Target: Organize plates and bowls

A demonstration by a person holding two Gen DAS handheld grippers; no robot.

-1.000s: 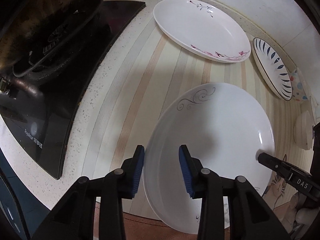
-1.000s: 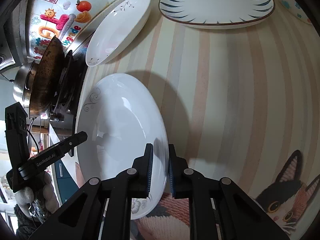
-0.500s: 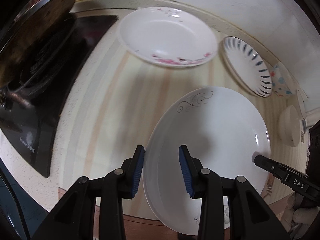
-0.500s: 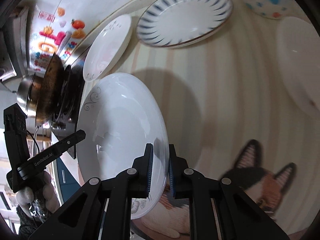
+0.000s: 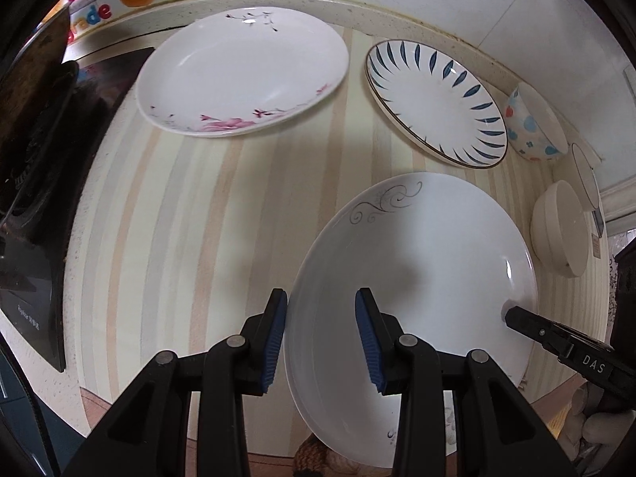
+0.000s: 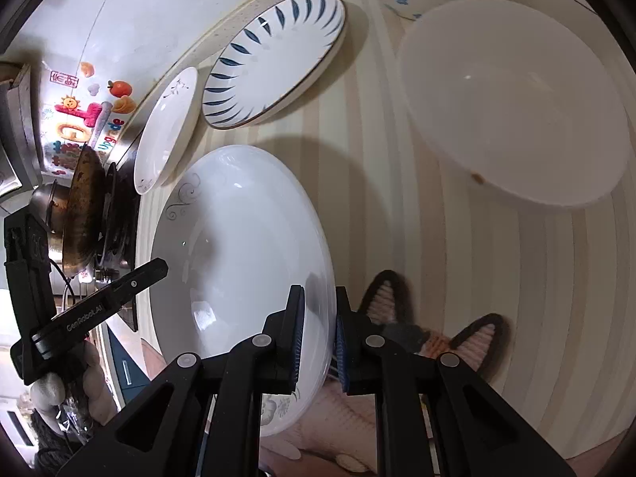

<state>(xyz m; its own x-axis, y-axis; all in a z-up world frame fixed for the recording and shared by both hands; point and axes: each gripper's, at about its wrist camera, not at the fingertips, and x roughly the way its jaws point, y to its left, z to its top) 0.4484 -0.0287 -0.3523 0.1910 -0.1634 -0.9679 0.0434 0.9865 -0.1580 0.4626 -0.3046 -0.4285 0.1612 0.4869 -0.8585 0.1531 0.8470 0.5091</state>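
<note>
A large white plate with a grey swirl hangs tilted above the striped mat. My right gripper is shut on its near right rim, and one of its fingers shows at the plate's edge in the left wrist view. My left gripper is open, its blue pads straddling the plate's left rim without pinching it. One of its fingers reaches in beside the plate in the right wrist view.
At the back lie a pink-flowered plate, a blue-leaf plate and a spotted bowl. A plain white bowl sits to the right. The black stove with a wok is on the left. A cat-pattern mat lies near the front edge.
Both grippers and the swirl plate have moved right, away from the stove, bringing the white and spotted bowls into view. The right stays shut on the rim, the left stays open.
</note>
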